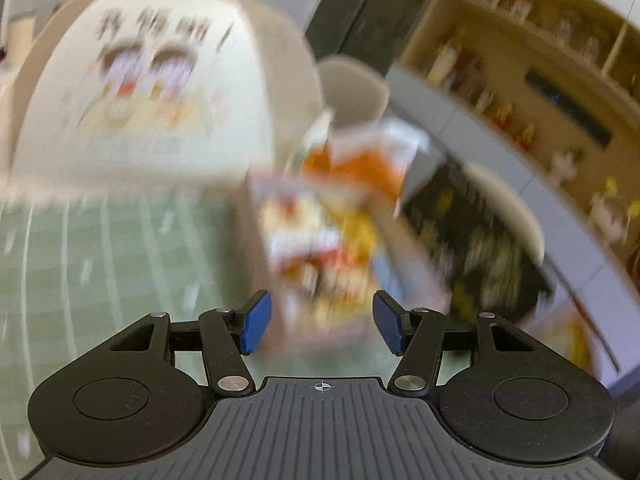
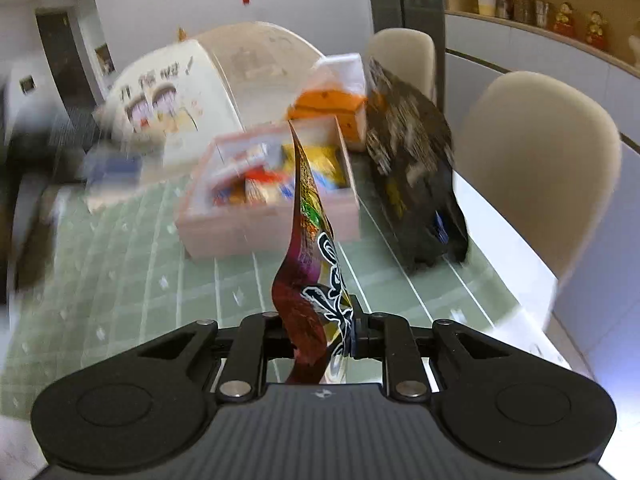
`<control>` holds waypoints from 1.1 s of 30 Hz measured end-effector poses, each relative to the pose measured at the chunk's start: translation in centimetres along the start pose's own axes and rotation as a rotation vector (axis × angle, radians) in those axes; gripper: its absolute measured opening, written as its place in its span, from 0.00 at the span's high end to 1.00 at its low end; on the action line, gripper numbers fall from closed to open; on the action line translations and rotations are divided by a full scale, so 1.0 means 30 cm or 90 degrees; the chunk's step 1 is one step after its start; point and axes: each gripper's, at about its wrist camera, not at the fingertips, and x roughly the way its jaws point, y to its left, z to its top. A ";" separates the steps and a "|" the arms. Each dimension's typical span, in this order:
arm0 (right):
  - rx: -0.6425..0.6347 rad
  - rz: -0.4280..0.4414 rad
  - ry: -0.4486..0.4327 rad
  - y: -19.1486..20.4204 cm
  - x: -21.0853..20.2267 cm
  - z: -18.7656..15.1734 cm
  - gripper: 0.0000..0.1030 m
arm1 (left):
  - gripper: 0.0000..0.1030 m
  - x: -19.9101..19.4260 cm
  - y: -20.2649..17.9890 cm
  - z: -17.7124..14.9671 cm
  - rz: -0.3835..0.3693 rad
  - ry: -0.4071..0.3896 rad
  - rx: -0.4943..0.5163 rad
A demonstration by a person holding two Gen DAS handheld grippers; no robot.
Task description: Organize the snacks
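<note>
My right gripper (image 2: 318,330) is shut on a dark red snack packet (image 2: 310,256) with white lettering, held edge-on above the green tablecloth. Beyond it stands a pink open box (image 2: 272,220) filled with colourful snack packets. In the blurred left wrist view, my left gripper (image 1: 320,324) is open and empty, its blue pads (image 1: 256,322) just short of the same pink box (image 1: 360,308) of snacks.
A big white rounded box with a cartoon print (image 2: 176,104) stands at the back left. A dark printed bag (image 2: 412,176) stands right of the pink box, an orange and white carton (image 2: 332,108) behind it. Beige chairs (image 2: 536,168) line the table's right edge.
</note>
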 end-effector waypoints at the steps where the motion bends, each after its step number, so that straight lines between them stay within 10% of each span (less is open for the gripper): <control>1: 0.001 0.018 -0.010 0.015 0.012 0.043 0.81 | 0.40 -0.005 0.005 -0.046 0.004 0.016 -0.012; 7: 0.099 0.181 -0.098 0.101 0.187 0.355 0.71 | 0.40 -0.018 0.026 -0.200 0.040 0.054 -0.054; 10: 0.105 0.150 -0.062 0.112 0.303 0.385 0.56 | 0.40 -0.052 0.025 -0.231 0.092 0.046 -0.023; 21: -0.039 0.025 0.013 0.123 0.273 -0.082 0.52 | 0.40 -0.076 0.066 -0.380 0.176 0.020 0.022; 33: -0.105 0.001 0.022 0.247 0.354 -0.217 0.34 | 0.33 0.056 0.016 -0.397 0.251 -0.052 0.128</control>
